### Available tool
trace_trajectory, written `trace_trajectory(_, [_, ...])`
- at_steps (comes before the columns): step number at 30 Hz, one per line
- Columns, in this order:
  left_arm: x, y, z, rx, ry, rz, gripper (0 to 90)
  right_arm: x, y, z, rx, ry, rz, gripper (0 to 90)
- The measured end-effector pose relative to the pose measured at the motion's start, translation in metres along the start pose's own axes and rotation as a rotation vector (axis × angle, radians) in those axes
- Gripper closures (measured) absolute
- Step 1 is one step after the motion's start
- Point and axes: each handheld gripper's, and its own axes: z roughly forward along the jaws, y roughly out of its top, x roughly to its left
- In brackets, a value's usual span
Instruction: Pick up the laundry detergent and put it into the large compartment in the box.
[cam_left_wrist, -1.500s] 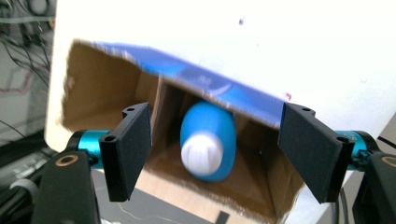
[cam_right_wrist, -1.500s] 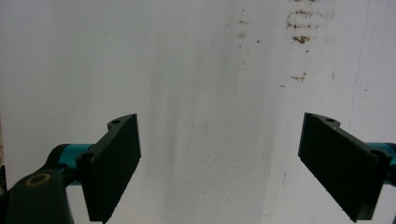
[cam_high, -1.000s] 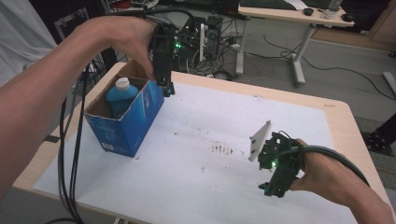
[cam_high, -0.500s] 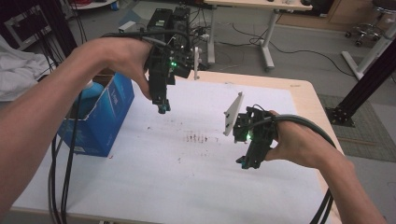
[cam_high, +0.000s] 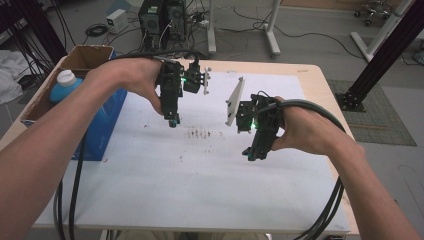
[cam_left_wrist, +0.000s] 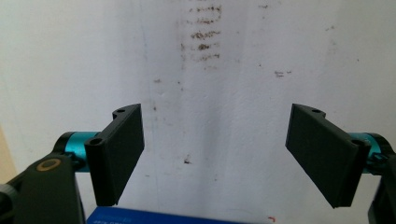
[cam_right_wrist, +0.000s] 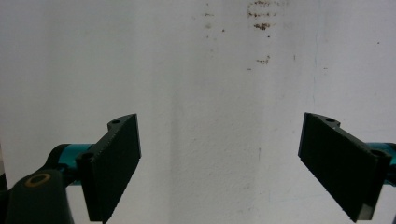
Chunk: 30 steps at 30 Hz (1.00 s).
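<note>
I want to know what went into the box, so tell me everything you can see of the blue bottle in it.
The blue bottle stands upright in the open cardboard box at the table's left edge. Its body looks like bright blue plastic, topped by a wide white cap. Only the cap and shoulders rise above the box's rim; the rest is hidden by the wall. It sits at the near left end of the box. No gripper touches it, and no label can be made out.
</note>
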Motion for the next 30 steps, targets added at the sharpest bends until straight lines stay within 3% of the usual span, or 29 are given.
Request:
trace_trajectory(6, [0.0002, 0.002, 0.0058, -0.009, -0.003, -0.007, 19.5, 0.0002, 0.0011, -0.0002, 0.004, -0.001, -0.014, 12.2])
trace_trajectory(13, [0.0012, 0.0018, 0.0014, -0.042, -0.006, -0.012, 19.5, 0.0032, 0.0018, -0.0001, -0.005, 0.009, 0.016, 12.2])
trace_trajectory(14, [0.0017, 0.0015, 0.0007, -0.039, -0.005, -0.006, 19.5, 0.0011, 0.0013, -0.0002, 0.005, 0.004, -0.018, 12.2])
trace_trajectory(16, [0.0016, 0.0006, 0.0004, -0.04, -0.008, -0.012, 19.6, 0.0009, 0.0016, 0.0, 0.005, 0.004, -0.02, 12.2])
trace_trajectory(17, [0.002, 0.0003, 0.0003, -0.043, -0.007, -0.012, 19.5, 0.0022, 0.0022, 0.0005, -0.006, 0.007, 0.004, 12.2])
trace_trajectory(20, [0.0019, -0.0001, 0.0001, -0.04, -0.005, -0.014, 19.5, 0.0029, 0.0024, 0.0008, -0.003, 0.007, 0.012, 12.2])
trace_trajectory(25, [0.0016, 0.001, -0.0001, -0.044, -0.005, -0.011, 19.5, 0.0015, 0.002, 0.0004, 0.007, 0.001, -0.015, 12.2])
trace_trajectory(29, [0.0004, 0.0025, 0.0005, -0.041, -0.004, -0.011, 19.5, 0.0022, 0.0019, -0.0001, 0.005, 0.0, -0.011, 12.2])
trace_trajectory(30, [0.0, 0.0027, 0.0006, -0.043, -0.007, -0.013, 19.5, 0.0041, 0.0023, -0.0001, -0.002, 0.006, 0.013, 12.2])
